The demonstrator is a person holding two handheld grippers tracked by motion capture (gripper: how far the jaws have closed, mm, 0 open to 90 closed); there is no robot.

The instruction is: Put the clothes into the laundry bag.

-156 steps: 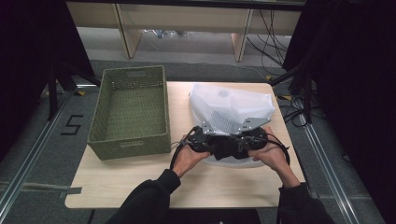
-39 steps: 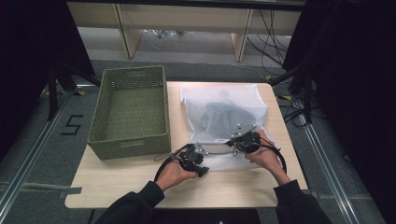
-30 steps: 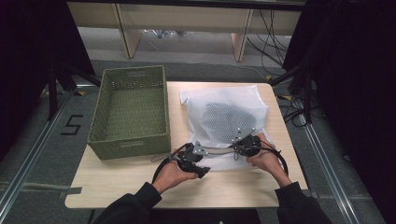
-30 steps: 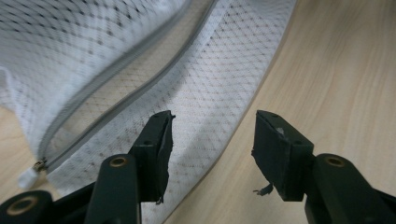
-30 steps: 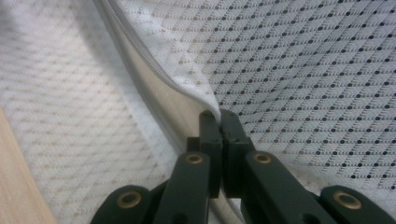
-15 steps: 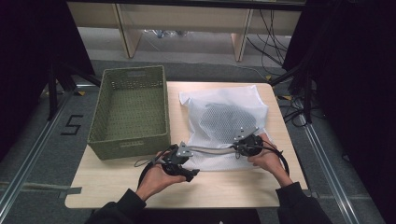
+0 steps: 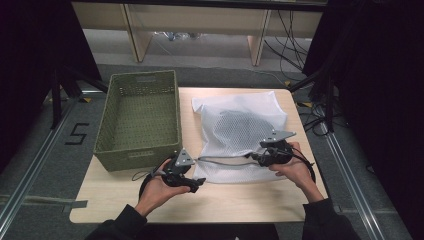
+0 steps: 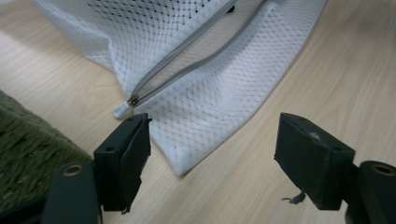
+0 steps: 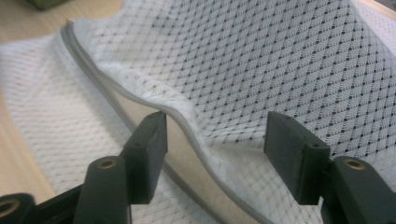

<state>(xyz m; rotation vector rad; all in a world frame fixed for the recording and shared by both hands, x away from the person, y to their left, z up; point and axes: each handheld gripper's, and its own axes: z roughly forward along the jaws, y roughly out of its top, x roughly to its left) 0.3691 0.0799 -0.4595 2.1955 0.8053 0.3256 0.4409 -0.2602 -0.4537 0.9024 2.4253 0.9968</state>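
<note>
A white mesh laundry bag (image 7: 240,131) lies flat on the wooden table (image 7: 250,200), with a dark item (image 7: 235,119) showing through it. Its grey zipper (image 7: 225,161) runs along the near edge and stands parted. The slider and white pull tab (image 8: 122,109) sit at the bag's left corner. My left gripper (image 7: 196,182) is open, just short of that corner (image 8: 212,140). My right gripper (image 7: 253,156) is open too, with the raised zipper edge (image 9: 187,122) running between its jaws (image 9: 215,135), and nothing is pinched.
A green perforated basket (image 7: 139,117) stands on the table's left half, and its near corner (image 8: 23,149) is close beside my left gripper. Bare tabletop lies in front of the bag. Table legs and cables are on the floor beyond.
My left gripper has moved left along the bag's near edge, away from the right gripper, and now stands open by the slider. The bag has settled flatter. The right gripper has barely moved.
</note>
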